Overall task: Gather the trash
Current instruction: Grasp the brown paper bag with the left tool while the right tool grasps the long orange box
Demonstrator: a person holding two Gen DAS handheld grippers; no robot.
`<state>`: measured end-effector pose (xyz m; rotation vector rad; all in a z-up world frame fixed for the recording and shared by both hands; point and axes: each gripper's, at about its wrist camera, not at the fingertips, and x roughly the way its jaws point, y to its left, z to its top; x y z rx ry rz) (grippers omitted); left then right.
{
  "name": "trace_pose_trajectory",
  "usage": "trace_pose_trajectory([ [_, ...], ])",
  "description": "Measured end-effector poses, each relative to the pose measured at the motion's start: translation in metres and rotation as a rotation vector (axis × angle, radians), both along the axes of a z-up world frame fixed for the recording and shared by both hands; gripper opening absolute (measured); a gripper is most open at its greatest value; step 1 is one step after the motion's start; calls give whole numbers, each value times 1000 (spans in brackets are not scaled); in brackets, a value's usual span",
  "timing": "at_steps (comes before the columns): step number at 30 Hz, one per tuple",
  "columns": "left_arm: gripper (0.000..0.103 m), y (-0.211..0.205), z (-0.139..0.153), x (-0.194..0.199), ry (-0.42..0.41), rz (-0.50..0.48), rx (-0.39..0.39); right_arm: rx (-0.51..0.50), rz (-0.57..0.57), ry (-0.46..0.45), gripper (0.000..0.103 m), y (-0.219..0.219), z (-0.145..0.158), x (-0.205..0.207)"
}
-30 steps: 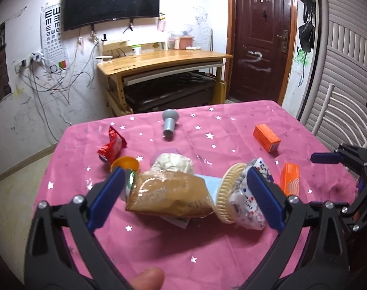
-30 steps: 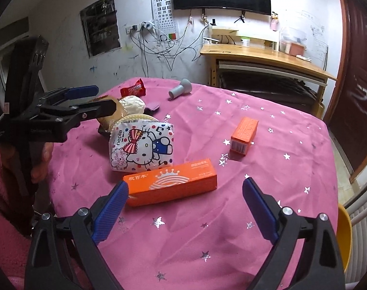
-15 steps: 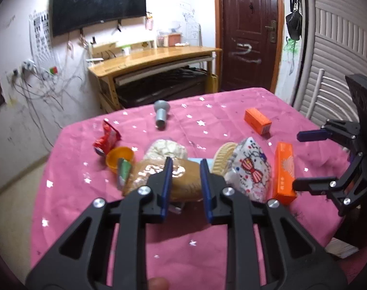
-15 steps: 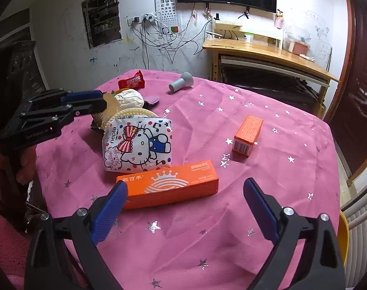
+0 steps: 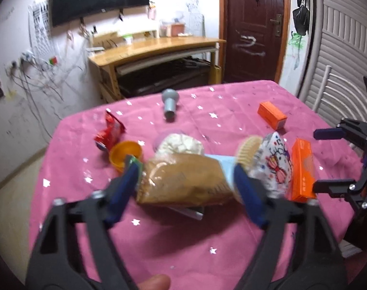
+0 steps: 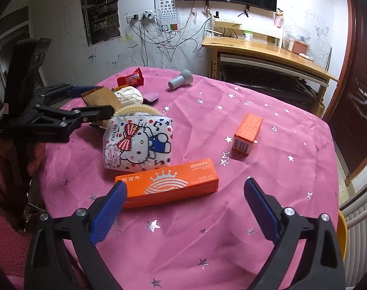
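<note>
Nearest, the right gripper (image 6: 184,207) hangs with jaws wide apart over the table's (image 6: 231,236) near edge, the long orange box (image 6: 167,183) just beyond them. Farther toward the left edge, the left gripper's (image 5: 187,191) jaws are opening around the brown packet (image 5: 183,181), pads just beside its ends. A red wrapper (image 5: 109,133) lies near the far-left corner.

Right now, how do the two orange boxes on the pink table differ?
The long orange box is a slim carton lying flat beside the cartoon-print pouch, showing a crown logo. The small orange box is shorter and stubbier, sits alone farther out, and shows a white end with a barcode. Both are orange cardboard and rest untouched on the tablecloth.
</note>
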<state>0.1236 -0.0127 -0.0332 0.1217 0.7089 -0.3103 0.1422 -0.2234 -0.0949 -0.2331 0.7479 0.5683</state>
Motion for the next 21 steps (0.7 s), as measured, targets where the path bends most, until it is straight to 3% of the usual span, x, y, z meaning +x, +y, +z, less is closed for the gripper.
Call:
trace_pose_trajectory([
  [2,46,2,-3,1,19,-11,-20,1,-1,4,93,1,0,1],
  [7,33,4,-1,-12,3,-23,-42,7,2,15,95,2,-2,4],
  [11,17,2,2,-24,-6,-45,-40,5,6,22,95,4,-1,5],
  [16,8,-7,1,-40,-15,-75,-34,-1,24,22,95,10,-2,1],
  [21,7,-3,7,-48,-20,-69,-88,2,38,37,95,14,-2,4],
])
